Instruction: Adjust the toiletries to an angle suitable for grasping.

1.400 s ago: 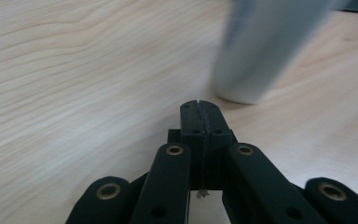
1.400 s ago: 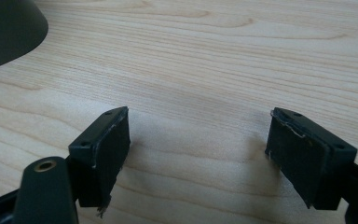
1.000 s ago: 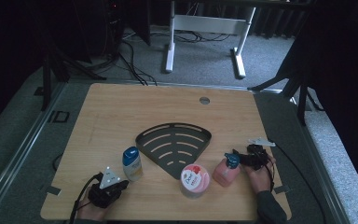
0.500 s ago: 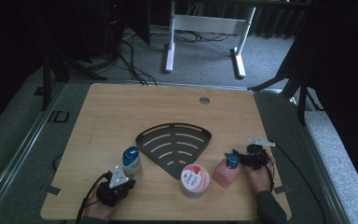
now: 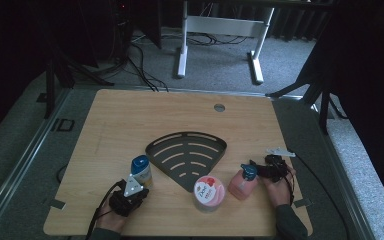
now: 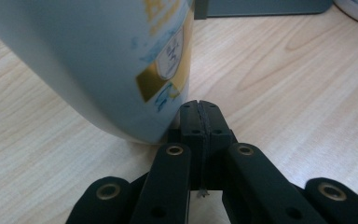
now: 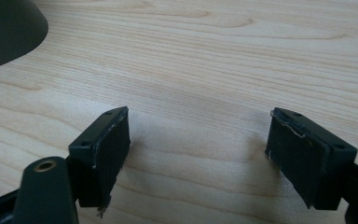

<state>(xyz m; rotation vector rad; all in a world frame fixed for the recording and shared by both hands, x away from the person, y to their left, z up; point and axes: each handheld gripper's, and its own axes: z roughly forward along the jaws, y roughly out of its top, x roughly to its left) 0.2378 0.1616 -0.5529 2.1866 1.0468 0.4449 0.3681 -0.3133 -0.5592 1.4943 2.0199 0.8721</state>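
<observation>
You are at the near edge of a wooden table (image 5: 130, 120), a gripper in each hand. Your left gripper (image 5: 130, 192) sits near the near-left corner, its jaws pressed flat together with nothing between them. A white bottle with a blue cap (image 5: 141, 171) stands upright just beyond it and slightly right, so close that in the left gripper view its curved base (image 6: 121, 70) looms to the left of the shut jaw tips and appears to touch them or nearly so. The bottle's long axis is vertical, so a grasp would have to come from the side, and the jaws would first need to open.

Your right gripper (image 5: 260, 170) is at the near right, jaws spread wide and empty over bare wood in the right gripper view. A pink pump bottle (image 5: 242, 182) stands upright just to its left, with its blue pump head at the jaw tips.

Between the two bottles stands a jar with a pink-and-white lid (image 5: 209, 192). Farther in lies a dark fan-shaped slotted rack (image 5: 187, 152), flat on the table. Your left hand is nearer the white bottle, your right nearer the pink one.
</observation>
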